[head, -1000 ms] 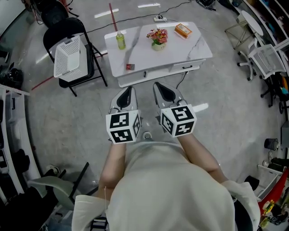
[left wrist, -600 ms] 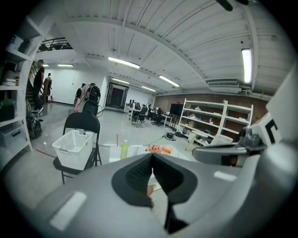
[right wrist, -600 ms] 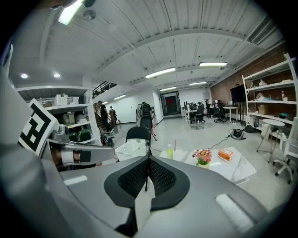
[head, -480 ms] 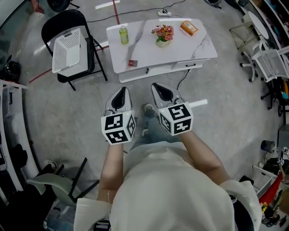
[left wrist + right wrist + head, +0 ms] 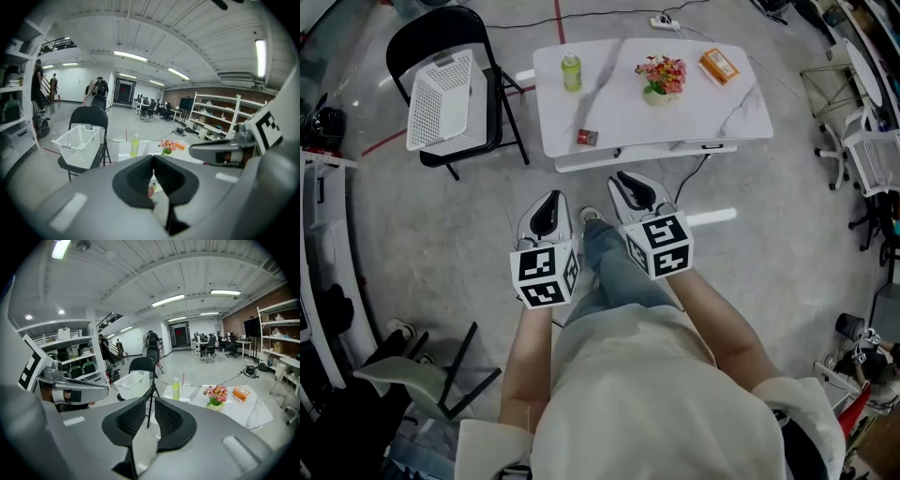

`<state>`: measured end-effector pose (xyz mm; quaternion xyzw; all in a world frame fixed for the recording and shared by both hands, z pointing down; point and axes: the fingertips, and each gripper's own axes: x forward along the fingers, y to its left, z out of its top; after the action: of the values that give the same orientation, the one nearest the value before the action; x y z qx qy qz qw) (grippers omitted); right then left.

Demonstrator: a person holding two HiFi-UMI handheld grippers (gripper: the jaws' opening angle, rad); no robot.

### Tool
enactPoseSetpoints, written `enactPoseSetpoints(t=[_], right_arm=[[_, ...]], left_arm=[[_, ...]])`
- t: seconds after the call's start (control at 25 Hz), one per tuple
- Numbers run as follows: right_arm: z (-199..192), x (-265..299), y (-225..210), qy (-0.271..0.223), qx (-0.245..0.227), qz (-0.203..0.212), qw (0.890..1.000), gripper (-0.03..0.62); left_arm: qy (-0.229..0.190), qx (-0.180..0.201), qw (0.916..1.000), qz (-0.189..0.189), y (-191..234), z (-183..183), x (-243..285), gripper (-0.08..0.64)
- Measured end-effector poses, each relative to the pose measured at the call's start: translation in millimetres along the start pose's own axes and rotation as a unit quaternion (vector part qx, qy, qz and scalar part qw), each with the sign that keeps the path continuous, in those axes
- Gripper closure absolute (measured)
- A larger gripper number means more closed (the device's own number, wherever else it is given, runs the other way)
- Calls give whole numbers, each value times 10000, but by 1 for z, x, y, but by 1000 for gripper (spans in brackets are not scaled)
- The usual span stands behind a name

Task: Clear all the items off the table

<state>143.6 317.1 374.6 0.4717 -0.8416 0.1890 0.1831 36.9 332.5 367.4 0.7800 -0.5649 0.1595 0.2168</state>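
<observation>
Basket (image 5: 441,99) on chair (image 5: 431,33), bottle (image 5: 571,72) on table (image 5: 609,108)

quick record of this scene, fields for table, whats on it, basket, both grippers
table: white, ahead of the person
on table: bottle, flowers, orange box, small red item
basket: on chair beside table
left gripper: shut, empty
right gripper: jaws just opening, narrow gap, nothing between

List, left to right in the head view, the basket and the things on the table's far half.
white plastic mesh basket → green plastic drink bottle → pot of pink and red flowers → flat orange box
</observation>
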Motion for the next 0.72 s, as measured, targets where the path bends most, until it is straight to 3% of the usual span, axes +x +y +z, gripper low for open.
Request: enactPoseSetpoints(t=[0.28, 0.72], right_arm=[[-19, 68, -27, 425, 60, 95, 9990, 531], [-83, 169, -64, 1139, -23, 64, 9935, 498]], left_arm=[[394, -103, 9991, 112, 25, -18, 60, 552], [967, -438, 9940, 248, 73, -76, 139, 552]])
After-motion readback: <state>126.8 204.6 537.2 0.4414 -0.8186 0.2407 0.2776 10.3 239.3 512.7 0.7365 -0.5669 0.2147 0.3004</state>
